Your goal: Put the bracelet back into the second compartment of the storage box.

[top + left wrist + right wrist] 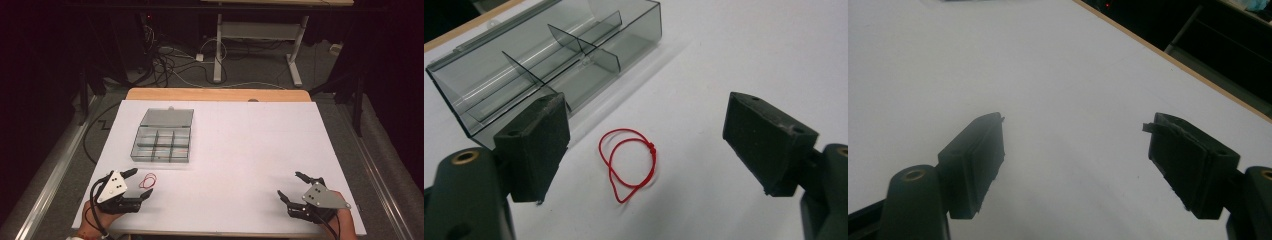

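A thin red string loop [148,180] lies flat on the white table, just in front of a clear grey compartment box [163,137] with its lid laid open behind it. My left gripper [141,184] is at the near left, open, its tips either side of the loop. In the left gripper view the knotted red string loop [628,163] rests on the table between the wide-apart pads, touching neither, with the compartment box [549,60] beyond. My right gripper [291,186] stands open at the near right over bare table, and the right gripper [1075,165] holds nothing.
The white sheet [240,145] covers a wooden table whose far edge [215,94] shows behind it. Past the table are cables on the floor and a desk frame [260,45]. A metal rail [55,165] runs along the left side.
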A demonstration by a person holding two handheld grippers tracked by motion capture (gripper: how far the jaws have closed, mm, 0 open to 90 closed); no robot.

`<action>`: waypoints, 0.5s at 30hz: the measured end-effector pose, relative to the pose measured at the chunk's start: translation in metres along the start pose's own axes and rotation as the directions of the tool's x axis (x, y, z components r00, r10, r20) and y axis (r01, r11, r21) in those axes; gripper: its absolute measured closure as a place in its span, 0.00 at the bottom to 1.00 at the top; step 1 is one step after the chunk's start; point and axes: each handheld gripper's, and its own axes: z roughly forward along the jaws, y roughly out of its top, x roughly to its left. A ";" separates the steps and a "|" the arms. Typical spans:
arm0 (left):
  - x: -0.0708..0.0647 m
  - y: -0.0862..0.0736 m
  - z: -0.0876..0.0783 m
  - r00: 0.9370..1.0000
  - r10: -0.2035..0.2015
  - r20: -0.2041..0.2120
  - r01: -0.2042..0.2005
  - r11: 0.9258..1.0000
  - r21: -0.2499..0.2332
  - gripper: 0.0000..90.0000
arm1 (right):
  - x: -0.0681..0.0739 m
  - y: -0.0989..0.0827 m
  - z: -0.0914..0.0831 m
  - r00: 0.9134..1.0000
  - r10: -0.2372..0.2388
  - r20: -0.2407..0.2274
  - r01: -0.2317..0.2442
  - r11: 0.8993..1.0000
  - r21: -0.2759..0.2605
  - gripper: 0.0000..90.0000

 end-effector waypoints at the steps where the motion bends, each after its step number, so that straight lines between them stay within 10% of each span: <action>1: 0.000 0.000 0.001 1.000 -0.001 0.002 0.001 1.000 0.005 0.20 | -0.001 0.000 0.000 1.000 0.003 0.000 -0.003 1.000 -0.002 0.26; 15: 0.006 -0.004 0.013 0.997 -0.046 0.064 0.040 0.995 0.086 0.29 | 0.003 -0.001 0.000 1.000 -0.002 -0.009 0.002 1.000 0.006 0.26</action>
